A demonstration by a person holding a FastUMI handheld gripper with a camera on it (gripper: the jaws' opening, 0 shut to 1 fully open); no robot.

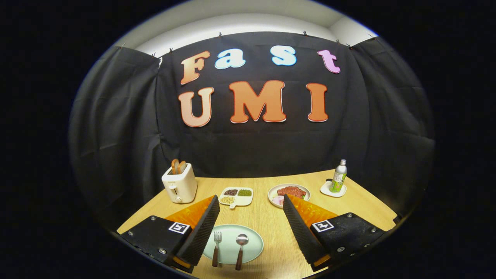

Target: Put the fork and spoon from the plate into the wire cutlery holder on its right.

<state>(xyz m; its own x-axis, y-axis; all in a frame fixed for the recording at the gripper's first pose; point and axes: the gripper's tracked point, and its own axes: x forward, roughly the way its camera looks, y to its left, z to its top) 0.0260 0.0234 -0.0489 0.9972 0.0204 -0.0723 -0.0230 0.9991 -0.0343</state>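
Fork (216, 248) and spoon (240, 250) lie side by side on the pale green plate (254, 242), handles toward the gripper (248, 217), the fork on the spoon's left. That plate sits on the wooden table (267, 224), low between the 2 fingers, which stand wide apart and hold nothing. Beyond the plate are a white divided dish (236, 196) of beans and, to its right, a plate of meat (289, 192). Far left of the plate stands a white toaster (179, 183) with toast in it; far right, a bottle (339, 177) stands on a small white saucer (333, 190).
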